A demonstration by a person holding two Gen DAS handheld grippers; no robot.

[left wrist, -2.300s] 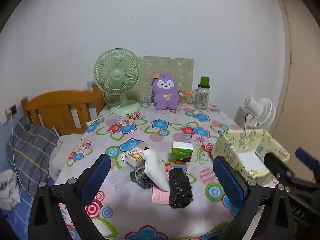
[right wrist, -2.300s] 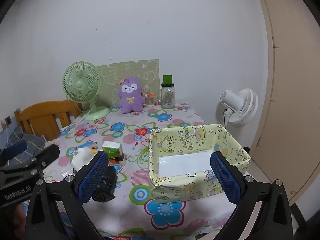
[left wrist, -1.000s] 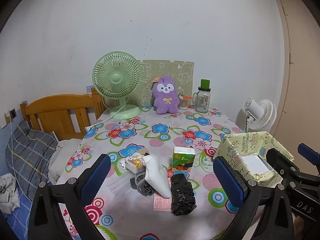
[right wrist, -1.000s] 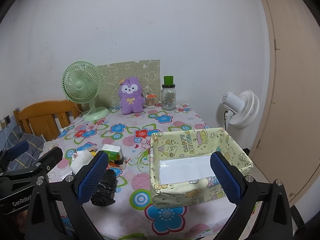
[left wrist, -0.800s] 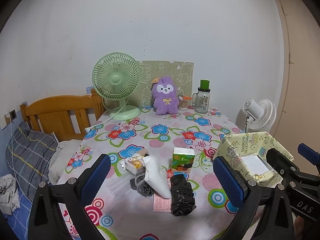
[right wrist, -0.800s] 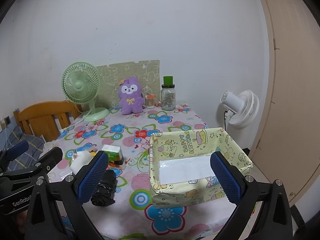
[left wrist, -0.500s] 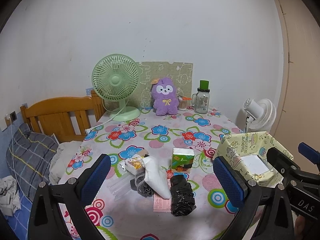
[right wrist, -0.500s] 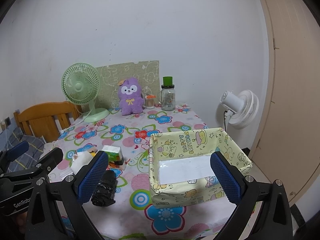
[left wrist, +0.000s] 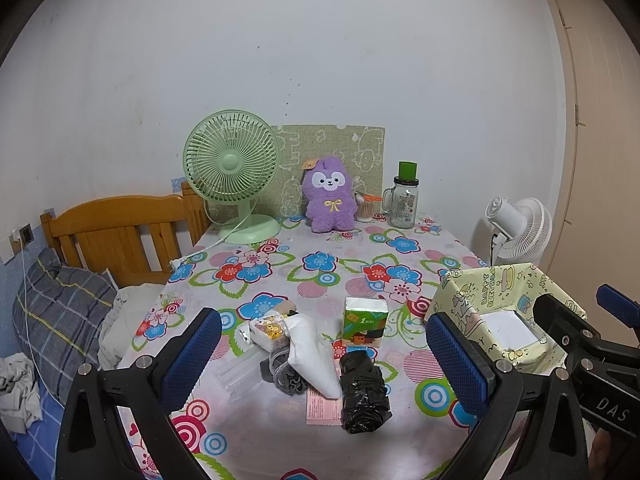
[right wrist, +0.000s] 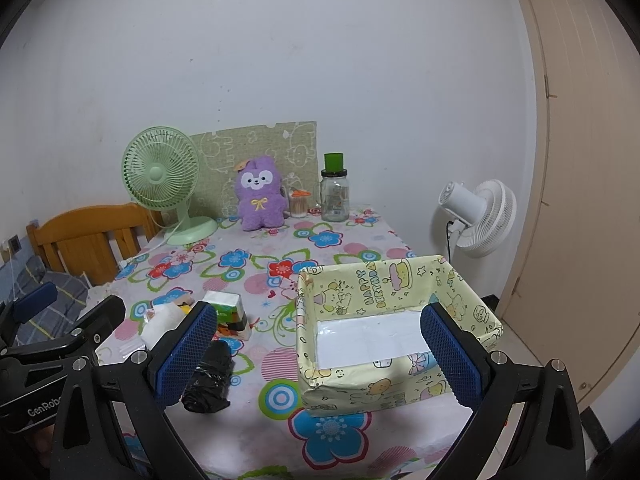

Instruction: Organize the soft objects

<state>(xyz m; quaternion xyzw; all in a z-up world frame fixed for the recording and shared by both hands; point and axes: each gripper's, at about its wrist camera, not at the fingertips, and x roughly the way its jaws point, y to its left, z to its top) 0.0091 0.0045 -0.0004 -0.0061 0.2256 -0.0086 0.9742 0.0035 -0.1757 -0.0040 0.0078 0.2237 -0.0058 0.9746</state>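
Observation:
A cluster of small items lies near the table's front: a black crumpled bag (left wrist: 363, 388) (right wrist: 209, 378), a white pouch (left wrist: 312, 350), grey socks (left wrist: 282, 372), a green tissue pack (left wrist: 365, 321) (right wrist: 227, 312) and a small snack packet (left wrist: 269, 328). A purple plush (left wrist: 330, 194) (right wrist: 261, 194) sits at the far edge. An empty yellow patterned box (right wrist: 394, 280) (left wrist: 496, 284) stands at the front right. My left gripper (left wrist: 324, 364) hovers open before the cluster. My right gripper (right wrist: 318, 354) is open in front of the box.
A green desk fan (left wrist: 232, 168), a glass jar with green lid (left wrist: 404, 200) and a patterned board (left wrist: 360, 148) stand at the back. A wooden bed frame (left wrist: 120, 236) and bedding lie left; a white floor fan (right wrist: 478, 216) and a door stand right.
Both grippers have drawn back and risen slightly, so the table looks a little farther away. Nothing on the table has moved.

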